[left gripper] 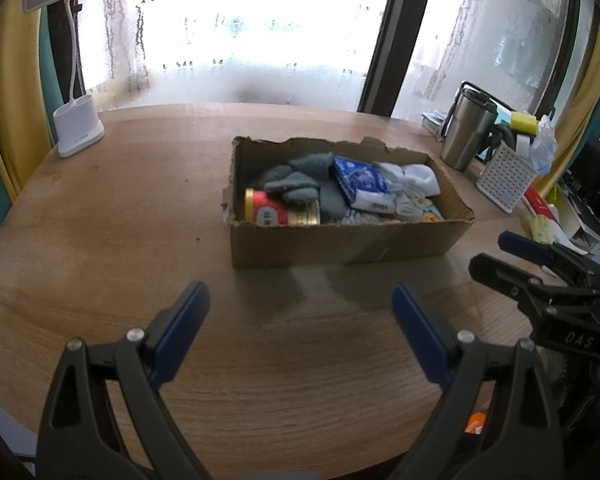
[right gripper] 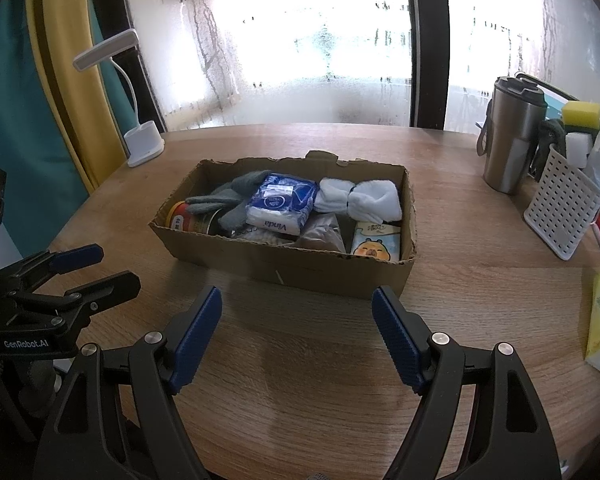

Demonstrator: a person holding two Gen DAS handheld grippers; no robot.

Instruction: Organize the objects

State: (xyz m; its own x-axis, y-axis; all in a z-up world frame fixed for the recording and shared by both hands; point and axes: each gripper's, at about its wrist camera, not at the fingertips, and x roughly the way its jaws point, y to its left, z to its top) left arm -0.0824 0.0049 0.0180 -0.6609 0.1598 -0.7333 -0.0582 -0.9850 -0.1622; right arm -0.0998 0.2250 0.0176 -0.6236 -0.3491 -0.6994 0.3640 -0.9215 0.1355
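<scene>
Both claws are just parked over the wooden table point(right gripper: 300, 380) here: the left gripper point(left gripper: 300, 320) has its blue pads spread wide with nothing but bare tabletop between them, and the right gripper point(right gripper: 296, 332) is the same story, wide open and empty, both well short of the cardboard box point(right gripper: 300, 268) sitting mid-table. Everything to organize is crammed in that box: grey gloves point(right gripper: 230, 200) draped over a red and gold can point(right gripper: 188, 220), a blue tissue pack point(right gripper: 282, 204), rolled white socks point(right gripper: 360, 200), a crinkly clear bag point(right gripper: 324, 232) and a small cartoon tissue pack point(right gripper: 376, 242). Trouble spots as I see it: the gloves overlap the can and lean against the tissues, so grabbing one could drag the others along; the can lies on its side and would likely roll if nudged; the box walls are torn and floppy, so a pad could catch the rim and shove the whole box; and the soft socks could unroll if pinched off-centre. Readable text: "Vinda" on the blue pack, "GenRobot.AI" on the left gripper's body in the right view, "DAS" on the right gripper's in the left view. The can's lettering is too blurry to read.
</scene>
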